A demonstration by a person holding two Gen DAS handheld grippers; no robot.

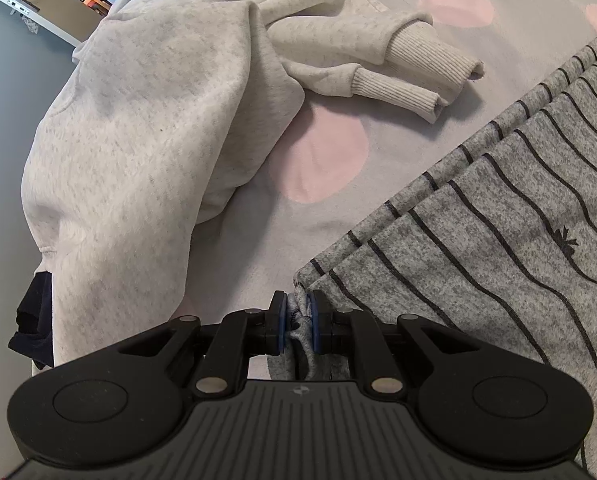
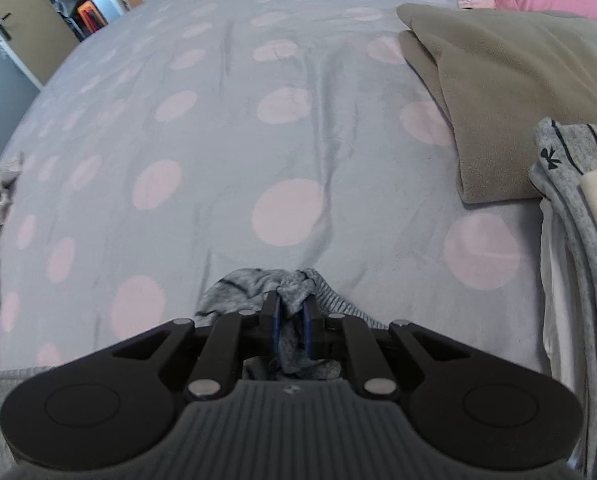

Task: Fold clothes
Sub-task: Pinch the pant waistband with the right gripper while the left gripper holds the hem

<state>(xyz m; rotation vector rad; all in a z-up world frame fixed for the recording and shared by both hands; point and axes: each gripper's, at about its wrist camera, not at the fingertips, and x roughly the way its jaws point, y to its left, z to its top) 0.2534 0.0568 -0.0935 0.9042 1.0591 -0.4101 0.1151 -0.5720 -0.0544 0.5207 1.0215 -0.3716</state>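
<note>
A grey garment with thin dark stripes [image 1: 498, 260] lies spread on the dotted bed cover [image 1: 318, 160], at the right of the left wrist view. My left gripper [image 1: 300, 320] is shut on its near corner, with the cloth bunched between the blue pads. In the right wrist view my right gripper [image 2: 291, 320] is shut on a crumpled fold of grey striped cloth [image 2: 258, 284], low over the bed cover [image 2: 218, 140]. More grey cloth hangs under the gripper body, mostly hidden.
A pale heathered hoodie [image 1: 138, 140] lies heaped on the left, its ribbed cuffs [image 1: 418, 80] beyond. A dark garment [image 1: 34, 320] pokes out under it. A folded olive fleece [image 2: 518, 100] and a stack of folded clothes [image 2: 570, 208] sit at the right; a door [image 2: 18, 40] stands beyond the bed.
</note>
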